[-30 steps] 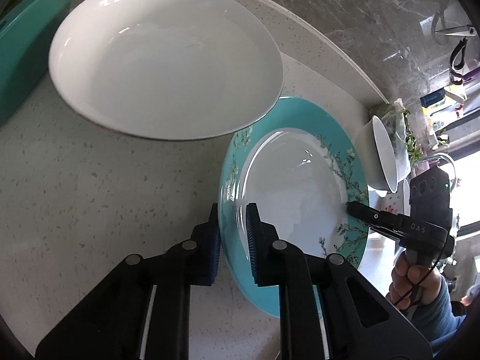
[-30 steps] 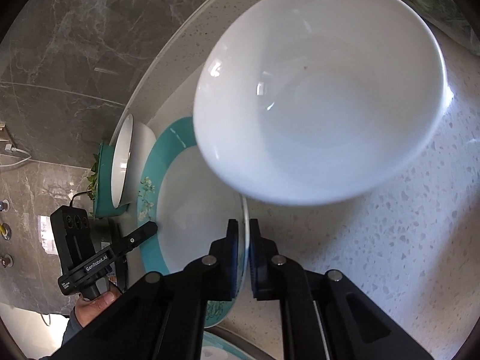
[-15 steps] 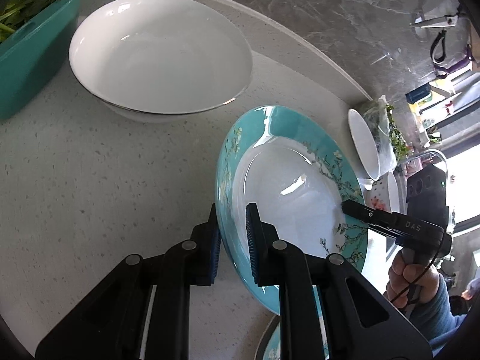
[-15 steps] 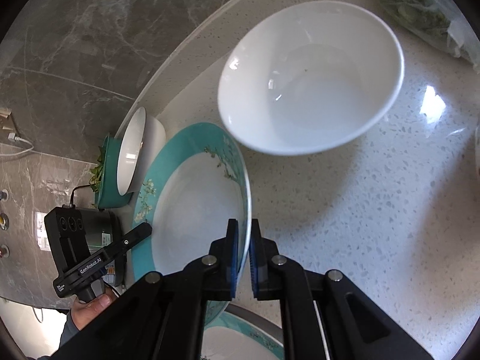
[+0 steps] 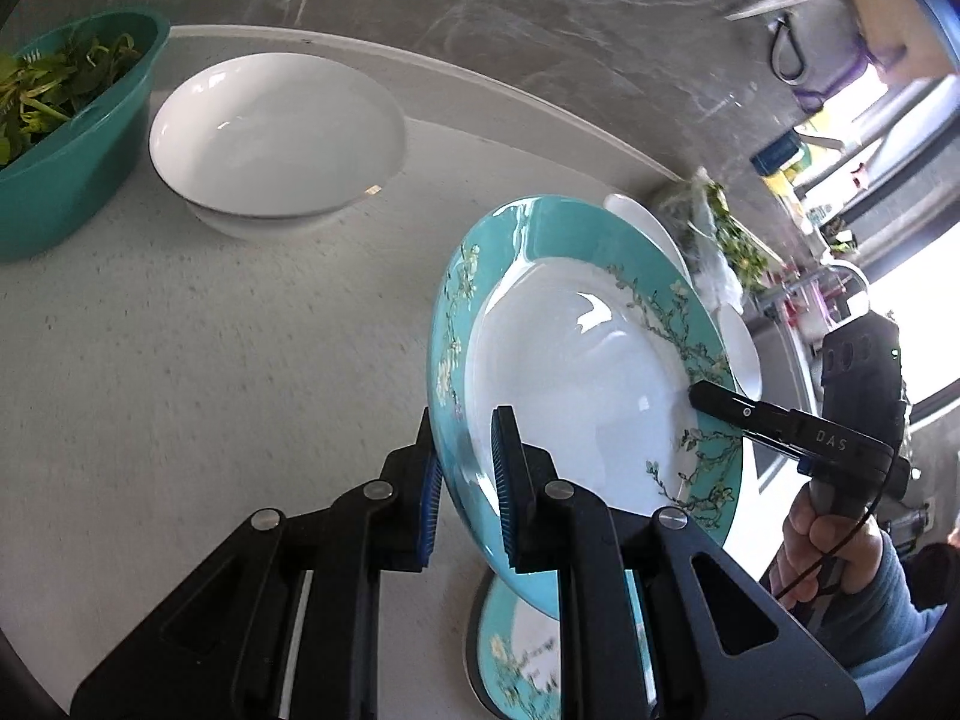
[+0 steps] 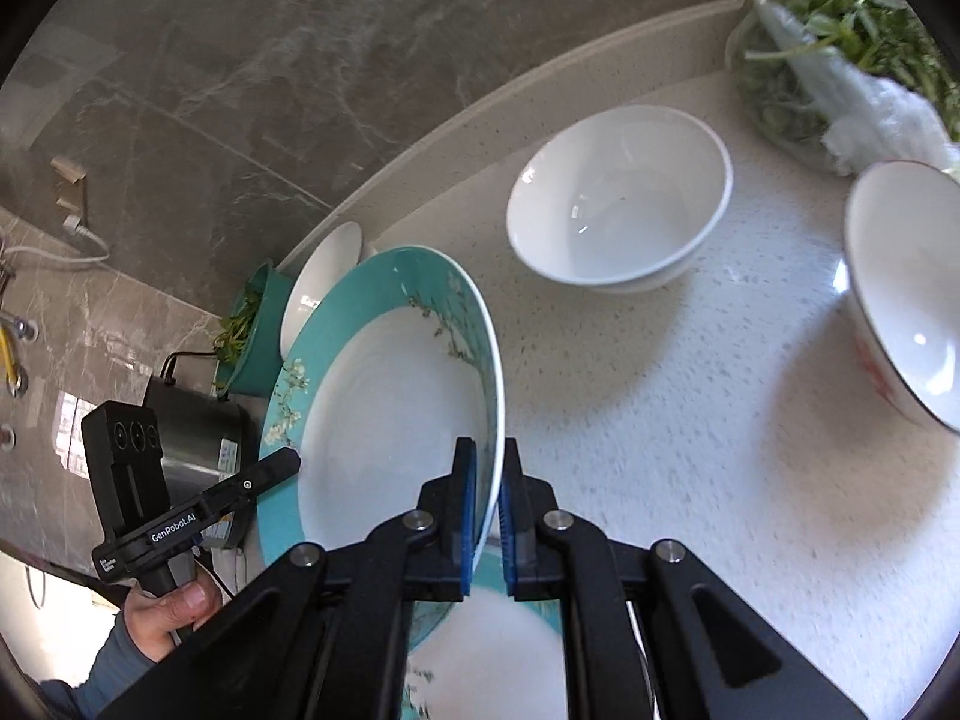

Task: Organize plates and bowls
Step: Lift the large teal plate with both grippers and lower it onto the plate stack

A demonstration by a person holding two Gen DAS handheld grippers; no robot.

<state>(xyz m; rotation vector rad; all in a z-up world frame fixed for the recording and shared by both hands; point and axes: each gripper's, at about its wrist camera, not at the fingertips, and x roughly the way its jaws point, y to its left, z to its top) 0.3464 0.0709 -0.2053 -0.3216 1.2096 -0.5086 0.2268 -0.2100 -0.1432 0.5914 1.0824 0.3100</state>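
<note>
A teal-rimmed plate with a blossom pattern (image 5: 576,372) (image 6: 384,420) hangs tilted above the counter, held from both sides. My left gripper (image 5: 465,438) (image 6: 288,462) is shut on one rim and my right gripper (image 6: 486,462) (image 5: 699,393) is shut on the opposite rim. A second plate of the same pattern (image 5: 522,648) (image 6: 480,648) lies on the counter right below it. A wide white bowl (image 5: 270,138) (image 6: 318,282) stands near the wall, and a deeper white bowl (image 6: 618,222) (image 5: 648,222) stands beyond the plate.
A teal basket of greens (image 5: 66,138) (image 6: 246,336) sits next to the wide bowl. A bowl with red marks (image 6: 900,288) and a plastic bag of greens (image 6: 840,60) are on the right. A metal pot (image 6: 192,438) stands by the counter's end. The marble wall (image 6: 240,90) runs behind.
Both grippers have risen with the plate between them; the bowls and counter look smaller and farther away. The second plate has come into view beneath the held one.
</note>
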